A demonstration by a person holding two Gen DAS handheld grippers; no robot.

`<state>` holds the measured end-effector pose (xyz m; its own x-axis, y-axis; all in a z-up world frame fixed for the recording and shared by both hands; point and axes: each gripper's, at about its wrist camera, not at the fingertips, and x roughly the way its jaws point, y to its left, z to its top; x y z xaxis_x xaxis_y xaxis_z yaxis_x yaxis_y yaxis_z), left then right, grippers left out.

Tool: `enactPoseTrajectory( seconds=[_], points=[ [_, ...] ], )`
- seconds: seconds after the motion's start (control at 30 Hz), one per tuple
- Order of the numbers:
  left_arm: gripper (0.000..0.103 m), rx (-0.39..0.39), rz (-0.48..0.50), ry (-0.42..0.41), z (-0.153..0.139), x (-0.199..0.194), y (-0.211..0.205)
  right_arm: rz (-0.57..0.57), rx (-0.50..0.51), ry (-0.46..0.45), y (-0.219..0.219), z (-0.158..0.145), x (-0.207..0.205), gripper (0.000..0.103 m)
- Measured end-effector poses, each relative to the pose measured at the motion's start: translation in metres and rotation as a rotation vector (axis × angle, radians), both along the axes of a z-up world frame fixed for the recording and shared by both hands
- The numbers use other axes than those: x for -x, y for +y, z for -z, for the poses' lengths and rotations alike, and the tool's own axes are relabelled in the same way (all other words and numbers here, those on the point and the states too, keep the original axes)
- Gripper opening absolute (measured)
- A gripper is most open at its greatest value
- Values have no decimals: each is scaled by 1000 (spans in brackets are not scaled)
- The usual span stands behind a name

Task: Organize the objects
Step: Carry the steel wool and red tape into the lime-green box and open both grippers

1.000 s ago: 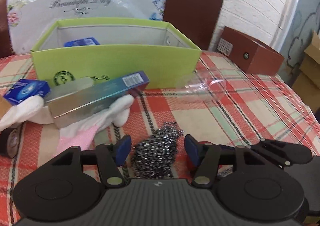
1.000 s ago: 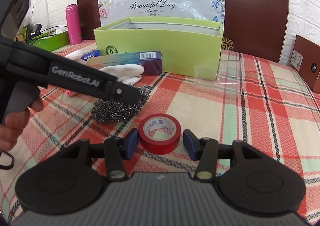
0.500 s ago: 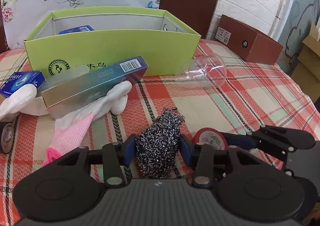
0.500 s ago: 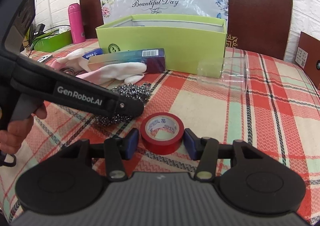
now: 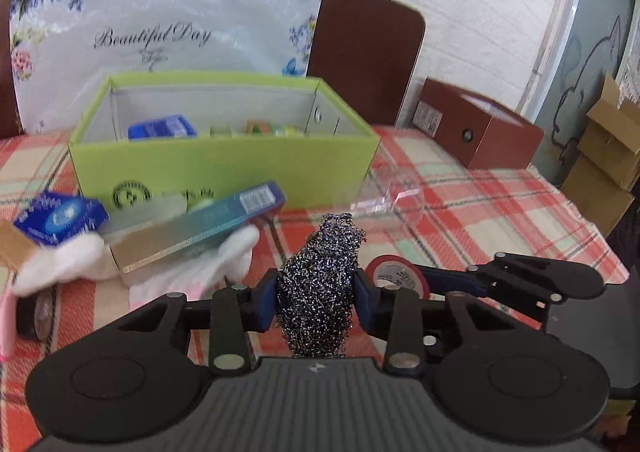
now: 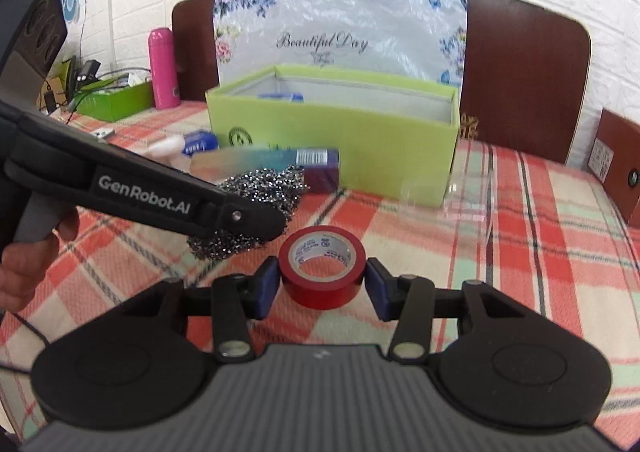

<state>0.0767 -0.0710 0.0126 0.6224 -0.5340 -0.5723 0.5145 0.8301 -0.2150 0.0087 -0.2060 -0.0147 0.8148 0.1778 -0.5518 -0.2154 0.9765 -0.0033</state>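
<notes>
1. Steel wool scourer (image 5: 316, 284): pinched between the pads of the left gripper (image 5: 315, 302), whose jaws have just been closing on it; now lifted clear of the plaid tablecloth (image 5: 500, 219), where it lay a second ago.
2. Red tape roll (image 6: 322, 266): on the cloth near the front edge, between the pads of the right gripper (image 6: 322, 288), jaws just narrowed; whether they press on it cannot be told.
3. Green box (image 5: 224, 167): open, towards the back edge, partly filled; likely destination for both.
4. Toothpaste carton (image 5: 192, 232) and white glove (image 5: 236, 252): before the box, unsorted.
</notes>
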Motion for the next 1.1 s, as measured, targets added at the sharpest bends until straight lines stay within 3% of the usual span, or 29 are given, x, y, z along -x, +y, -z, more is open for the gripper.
enactPoseTrajectory(
  seconds=[0.23,0.5,0.7,1.1],
  points=[
    [40,37,-46,-61,-33,-15,11,-10,15,-85,7,-30,-21,46],
    [40,49,-176,-98,-54,-55,37,38,8,-140,8,-51,-63,46],
    [41,79,-287,-81,-60,-101,57,64,-40,-134,7,-53,-99,46],
    [41,0,-321,-46,-38,-174,51,121,-37,-103,12,-32,-174,46]
  ],
)
